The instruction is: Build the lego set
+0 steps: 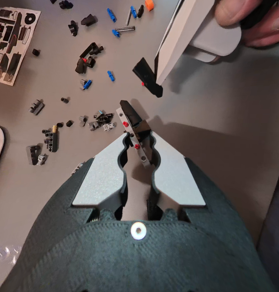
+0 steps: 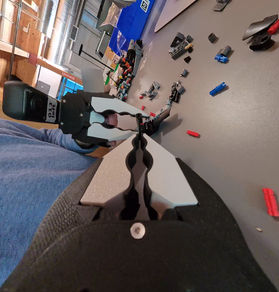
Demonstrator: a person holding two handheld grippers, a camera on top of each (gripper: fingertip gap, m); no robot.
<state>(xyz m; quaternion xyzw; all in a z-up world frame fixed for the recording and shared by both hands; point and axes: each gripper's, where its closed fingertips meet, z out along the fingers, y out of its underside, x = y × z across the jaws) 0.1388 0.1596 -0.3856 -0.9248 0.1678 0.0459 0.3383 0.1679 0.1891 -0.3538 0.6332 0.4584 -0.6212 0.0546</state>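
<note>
My left gripper (image 1: 139, 135) is shut on a small assembly: a grey beam (image 1: 133, 139) with red pins (image 1: 125, 124) and a black panel (image 1: 131, 113) on it, held just above the grey table (image 1: 214, 126). It also shows in the right wrist view (image 2: 142, 124), holding the assembly (image 2: 159, 116). My right gripper (image 2: 139, 136) is shut on a thin black panel piece (image 2: 138, 124), seen edge-on and close beside the assembly. In the left wrist view the right gripper's white finger (image 1: 170, 60) holds this black panel (image 1: 144, 74) just beyond the assembly, apart from it.
Loose pieces are scattered on the table: blue pins (image 1: 111, 15), grey beams (image 1: 51, 142), an orange piece (image 1: 150, 4), red pins (image 2: 271, 202), a black curved part (image 2: 260, 31). A sticker sheet (image 1: 10, 44) lies far left. A part-built model (image 2: 129, 66) and a blue box (image 2: 131, 23) stand beyond. One gripper's finger ends stand about 6 centimetres off the other's.
</note>
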